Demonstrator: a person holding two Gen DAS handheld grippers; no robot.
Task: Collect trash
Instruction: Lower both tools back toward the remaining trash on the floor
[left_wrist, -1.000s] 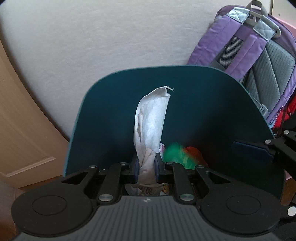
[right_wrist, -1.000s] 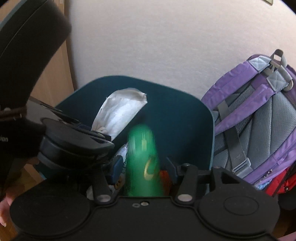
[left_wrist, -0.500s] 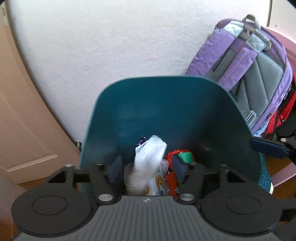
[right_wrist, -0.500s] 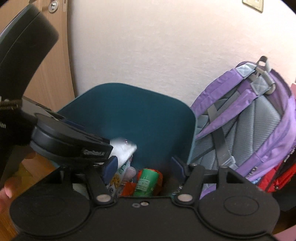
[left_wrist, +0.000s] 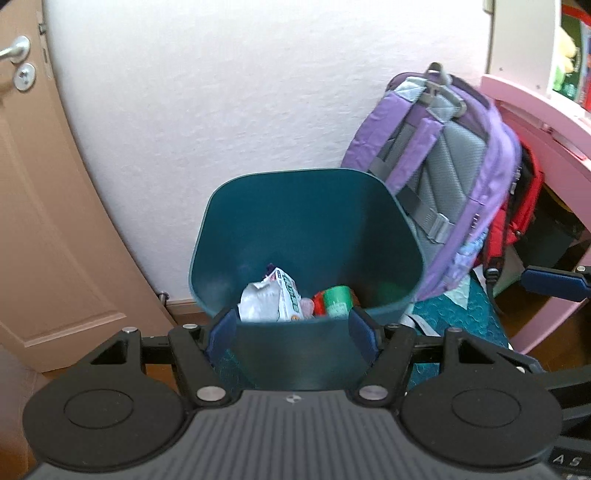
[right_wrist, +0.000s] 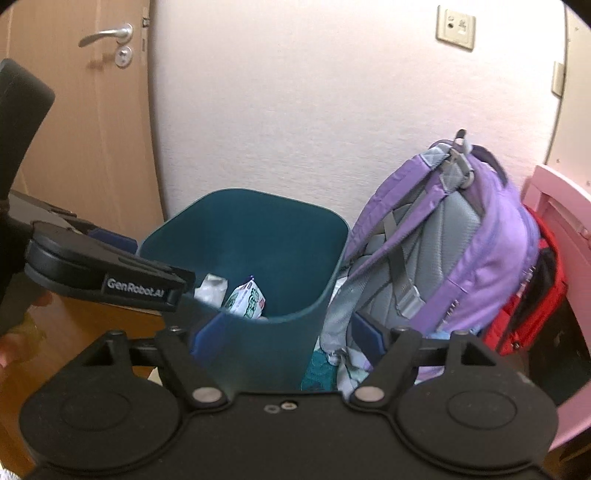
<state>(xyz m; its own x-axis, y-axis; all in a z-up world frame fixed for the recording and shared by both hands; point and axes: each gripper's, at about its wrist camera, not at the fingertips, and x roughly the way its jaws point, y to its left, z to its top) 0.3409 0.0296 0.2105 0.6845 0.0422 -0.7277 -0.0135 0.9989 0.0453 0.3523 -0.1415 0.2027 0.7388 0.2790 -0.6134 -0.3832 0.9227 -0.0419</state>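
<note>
Trash bin (left_wrist: 306, 221), dark teal, is sitting on the floor against the white wall (left_wrist: 221, 92), filling the centre of the left wrist view; in the right wrist view it is lying toward 10 o'clock of centre. The collected trash is lying at the bottom of it.

Purple backpack (left_wrist: 443, 155) with grey padded back is leaning at 3 o'clock of the bin, touching its rim. A red bag (left_wrist: 524, 214) is sitting just behind the backpack, at its 3 o'clock. Pink furniture (left_wrist: 535, 118) is curving along the 2 o'clock edge. Wooden door (left_wrist: 44, 221) with a metal handle (right_wrist: 107, 35) is standing at 9 o'clock of the bin. Wall socket (right_wrist: 455, 27) is showing at 1 o'clock in the right wrist view. A teal quilted cloth (left_wrist: 469, 317) is lying on the floor under the backpack.

Left tool (left_wrist: 291, 334) is hovering over the bin's near rim, blue pads spread wide apart, gripping nothing. Right tool (right_wrist: 284, 338) is also standing apart and empty, its pads straddling the bin's near right corner.

Inside the bin: a white crumpled wrapper (left_wrist: 258, 302) at 9 o'clock, a printed packet (left_wrist: 290, 295) with green lettering touching it, and a green cylindrical item (left_wrist: 338, 301) with something red (left_wrist: 318, 302) just beside it at 3 o'clock.
</note>
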